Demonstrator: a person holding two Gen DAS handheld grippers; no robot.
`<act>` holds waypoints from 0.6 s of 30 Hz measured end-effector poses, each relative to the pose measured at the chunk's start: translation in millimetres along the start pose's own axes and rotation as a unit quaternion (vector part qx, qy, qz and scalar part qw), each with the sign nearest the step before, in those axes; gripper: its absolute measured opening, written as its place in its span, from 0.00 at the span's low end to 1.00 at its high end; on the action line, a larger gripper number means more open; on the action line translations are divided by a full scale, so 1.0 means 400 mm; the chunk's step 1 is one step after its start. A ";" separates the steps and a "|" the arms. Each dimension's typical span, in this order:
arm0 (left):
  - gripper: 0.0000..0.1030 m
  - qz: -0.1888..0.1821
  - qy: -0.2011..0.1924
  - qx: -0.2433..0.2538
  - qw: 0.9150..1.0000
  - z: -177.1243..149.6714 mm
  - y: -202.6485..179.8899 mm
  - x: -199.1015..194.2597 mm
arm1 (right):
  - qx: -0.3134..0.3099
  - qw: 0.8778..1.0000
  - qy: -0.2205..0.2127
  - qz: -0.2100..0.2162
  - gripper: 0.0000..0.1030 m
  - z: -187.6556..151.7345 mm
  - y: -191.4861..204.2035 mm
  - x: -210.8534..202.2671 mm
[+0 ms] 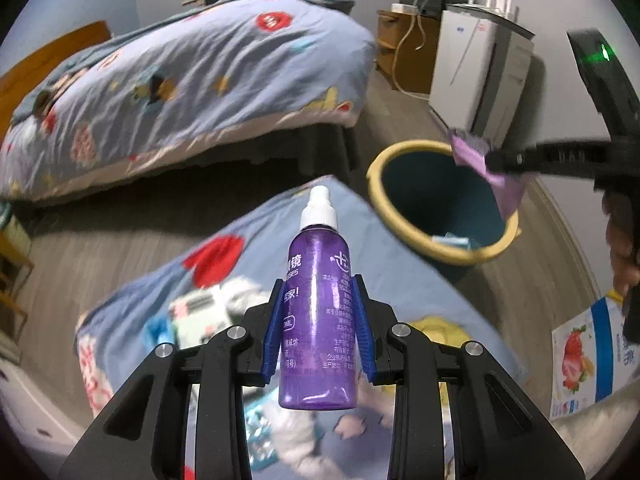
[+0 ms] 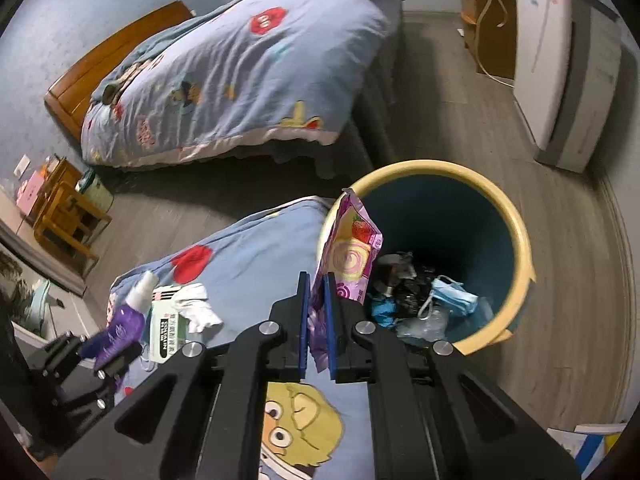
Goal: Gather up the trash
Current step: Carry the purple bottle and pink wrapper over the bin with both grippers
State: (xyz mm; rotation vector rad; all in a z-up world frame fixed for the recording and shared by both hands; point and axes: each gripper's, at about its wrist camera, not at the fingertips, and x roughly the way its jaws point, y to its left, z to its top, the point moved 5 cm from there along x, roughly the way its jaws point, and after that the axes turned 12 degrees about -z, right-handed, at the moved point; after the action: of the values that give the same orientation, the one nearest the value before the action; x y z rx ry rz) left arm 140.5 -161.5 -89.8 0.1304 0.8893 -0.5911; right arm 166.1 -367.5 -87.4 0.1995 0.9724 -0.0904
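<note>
Right tongs (image 2: 316, 312) pinch the pink wrapper (image 2: 350, 256) at the bin (image 2: 516, 232) rim, poised to drop; left tongs (image 1: 318, 328) clamp the purple bottle (image 1: 318, 320) above the near bed (image 1: 248, 236), waiting its turn

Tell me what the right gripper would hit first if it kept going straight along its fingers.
Probably the yellow-rimmed blue trash bin. The right gripper, shut on the pink strawberry-print snack wrapper, points at its near rim and the rubbish inside; depth is unclear, so it may clear the rim.
</note>
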 end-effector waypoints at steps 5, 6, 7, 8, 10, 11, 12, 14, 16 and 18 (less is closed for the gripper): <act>0.32 -0.013 -0.004 0.016 1.000 0.074 -0.057 0.044 | 0.015 1.000 -0.007 -0.018 0.06 -0.001 -0.086 -0.003; 0.32 -0.017 -0.004 0.018 1.000 0.085 -0.070 0.055 | 0.020 1.000 -0.008 -0.021 0.06 -0.001 -0.106 -0.003; 0.32 -0.019 -0.004 0.019 1.000 0.092 -0.078 0.064 | 0.024 0.999 -0.009 -0.023 0.06 0.000 -0.122 -0.003; 0.32 -0.023 -0.003 0.020 1.000 0.101 -0.090 0.078 | 0.029 0.999 -0.010 -0.025 0.06 0.002 -0.139 -0.001; 0.32 -0.030 0.001 0.019 0.999 0.115 -0.113 0.108 | 0.036 0.999 -0.014 -0.028 0.06 0.008 -0.162 0.003; 0.32 -0.030 0.001 0.020 0.999 0.120 -0.120 0.120 | 0.040 0.999 -0.017 -0.030 0.06 0.010 -0.176 0.005; 0.32 -0.030 0.001 0.022 0.999 0.124 -0.128 0.130 | 0.045 0.998 -0.020 -0.033 0.06 0.013 -0.192 0.011; 0.32 -0.028 0.006 0.032 0.999 0.131 -0.149 0.158 | 0.051 0.998 -0.021 -0.039 0.06 0.013 -0.217 0.025; 0.32 -0.031 0.014 0.040 0.999 0.137 -0.172 0.187 | 0.064 0.997 -0.014 -0.041 0.06 0.010 -0.242 0.047; 0.32 -0.043 0.022 0.035 0.998 0.138 -0.186 0.213 | 0.073 0.996 -0.010 -0.040 0.06 0.006 -0.259 0.063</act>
State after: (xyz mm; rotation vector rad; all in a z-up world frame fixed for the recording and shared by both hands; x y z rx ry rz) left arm 179.9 -279.3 -109.9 0.1697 0.9211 -0.7026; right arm 165.1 -468.9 -120.2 0.2931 0.9540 -0.2371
